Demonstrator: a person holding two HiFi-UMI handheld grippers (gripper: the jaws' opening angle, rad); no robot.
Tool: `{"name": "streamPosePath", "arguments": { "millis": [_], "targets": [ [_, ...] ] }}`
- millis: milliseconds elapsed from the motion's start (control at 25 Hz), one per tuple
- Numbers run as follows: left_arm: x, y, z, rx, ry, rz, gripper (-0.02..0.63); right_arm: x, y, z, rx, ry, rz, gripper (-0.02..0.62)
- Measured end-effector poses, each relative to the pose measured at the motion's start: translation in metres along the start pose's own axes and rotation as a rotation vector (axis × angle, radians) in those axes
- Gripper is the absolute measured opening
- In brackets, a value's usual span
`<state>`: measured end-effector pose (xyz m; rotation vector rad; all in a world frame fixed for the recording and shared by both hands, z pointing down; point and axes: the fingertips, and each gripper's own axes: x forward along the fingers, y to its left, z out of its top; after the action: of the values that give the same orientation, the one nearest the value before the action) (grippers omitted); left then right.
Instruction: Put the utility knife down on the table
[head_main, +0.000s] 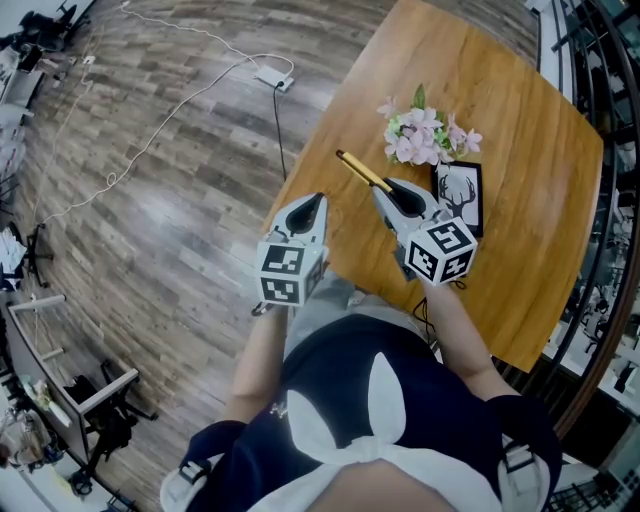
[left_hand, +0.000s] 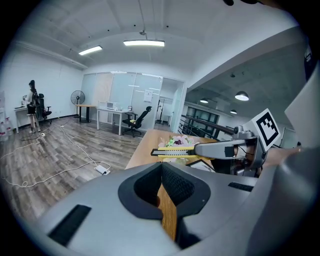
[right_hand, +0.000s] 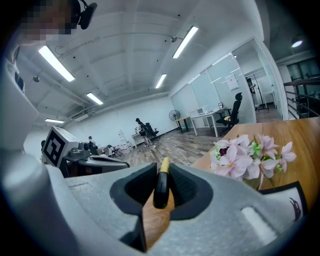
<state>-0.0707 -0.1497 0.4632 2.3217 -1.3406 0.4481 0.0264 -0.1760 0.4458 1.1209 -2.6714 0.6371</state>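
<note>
The utility knife (head_main: 362, 172), yellow with a black body, is clamped at its rear end in my right gripper (head_main: 392, 188) and sticks out toward the upper left over the wooden table (head_main: 520, 200), near its left edge. In the right gripper view the knife (right_hand: 161, 192) lies between the pads, pointing away. From the left gripper view the knife (left_hand: 175, 151) shows side-on, held level above the tabletop. My left gripper (head_main: 308, 208) hangs just left of the table edge with its jaws together and nothing in them.
A bunch of pink artificial flowers (head_main: 425, 135) lies on the table beyond the right gripper, with a black deer picture (head_main: 460, 195) beside it. A white cable and adaptor (head_main: 275, 80) trail over the wooden floor to the left. Desks and office chairs stand far off.
</note>
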Motion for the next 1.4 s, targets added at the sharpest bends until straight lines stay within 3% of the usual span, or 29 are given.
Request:
{"name": "streamPosePath", "arguments": {
  "millis": [1400],
  "targets": [
    [0.024, 0.031, -0.022, -0.032, 0.067, -0.011, 0.017, 0.038, -0.019, -0.054, 0.027, 0.145, -0.004, 0.074]
  ]
}}
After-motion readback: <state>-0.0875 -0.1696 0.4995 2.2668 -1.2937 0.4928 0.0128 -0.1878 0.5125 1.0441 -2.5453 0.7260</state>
